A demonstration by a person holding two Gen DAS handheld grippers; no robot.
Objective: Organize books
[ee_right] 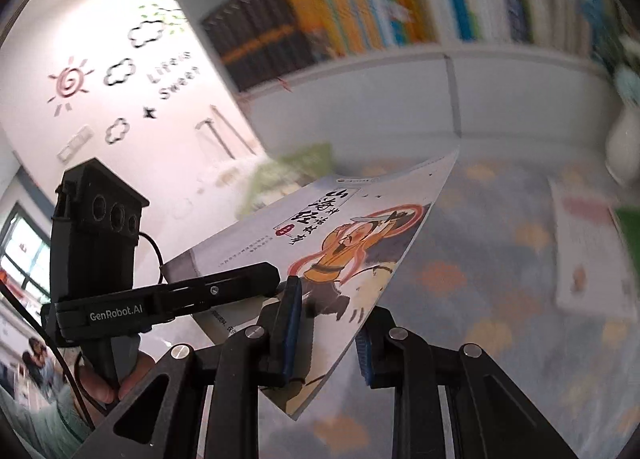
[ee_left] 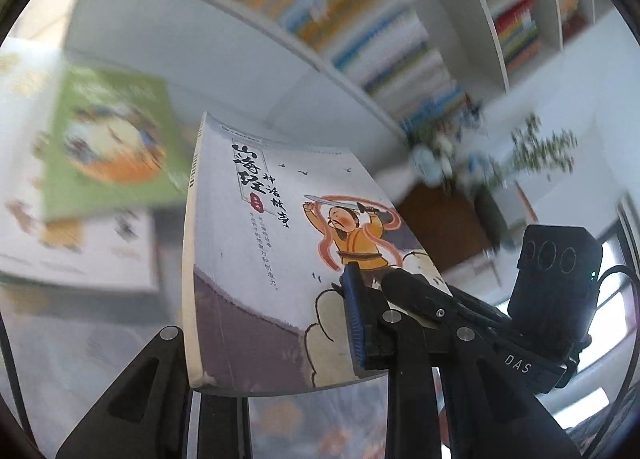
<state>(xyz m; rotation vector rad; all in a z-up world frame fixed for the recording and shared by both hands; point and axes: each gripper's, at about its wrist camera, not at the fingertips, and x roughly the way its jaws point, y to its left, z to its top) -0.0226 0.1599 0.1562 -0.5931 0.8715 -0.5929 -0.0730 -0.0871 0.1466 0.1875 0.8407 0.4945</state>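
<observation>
The book [ee_right: 320,255] is clamped by both your grippers, right gripper [ee_right: 326,333] on its lower corner, spine toward lower left, shelf rows [ee_right: 360,11] across the upper frame

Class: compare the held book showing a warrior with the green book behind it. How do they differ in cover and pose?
Cover: the warrior book is pale grey with a yellow-robed swordsman; the green book shows a round picture.
Pose: the warrior book is held up in the air by both grippers, left and right; the green book lies on top of another book, ungripped.
Shared: both are illustrated paperbacks.
</observation>
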